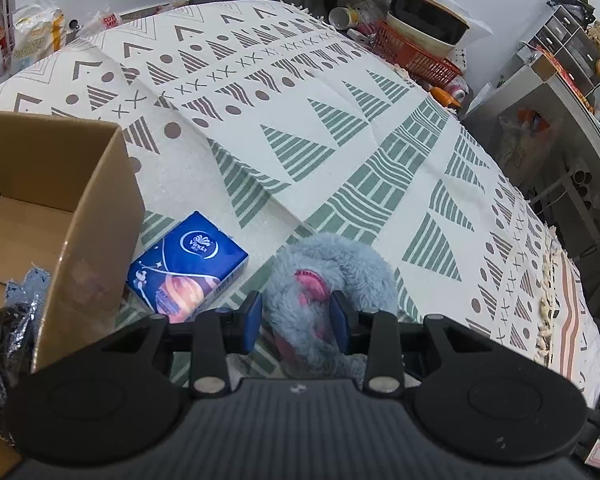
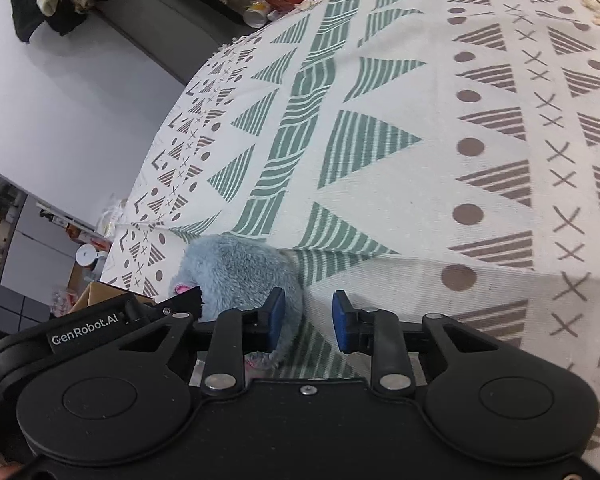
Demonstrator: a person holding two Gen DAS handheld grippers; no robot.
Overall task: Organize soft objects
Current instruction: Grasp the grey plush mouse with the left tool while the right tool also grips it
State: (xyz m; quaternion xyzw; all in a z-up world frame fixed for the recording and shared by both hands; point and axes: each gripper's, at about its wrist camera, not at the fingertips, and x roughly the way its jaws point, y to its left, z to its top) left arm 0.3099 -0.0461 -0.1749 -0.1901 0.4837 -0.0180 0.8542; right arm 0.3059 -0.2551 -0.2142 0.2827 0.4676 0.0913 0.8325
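Note:
A grey-blue plush toy (image 1: 332,272) with pink patches lies on the patterned cloth. My left gripper (image 1: 298,316) has its blue pads on either side of the toy's body and is closed against it. A blue Vinda tissue pack (image 1: 186,264) lies just left of the toy, beside an open cardboard box (image 1: 88,208) that holds dark and silvery soft items (image 1: 8,328). In the right wrist view the plush toy (image 2: 240,268) sits left of my right gripper (image 2: 308,324), which is open and empty over the cloth.
The patterned cloth (image 1: 340,128) covers the table. An orange basket with bowls (image 1: 420,40) and bottles stand at the far edge. Snack bags (image 1: 40,32) sit at the far left. A metal shelf (image 1: 548,112) stands off the table to the right.

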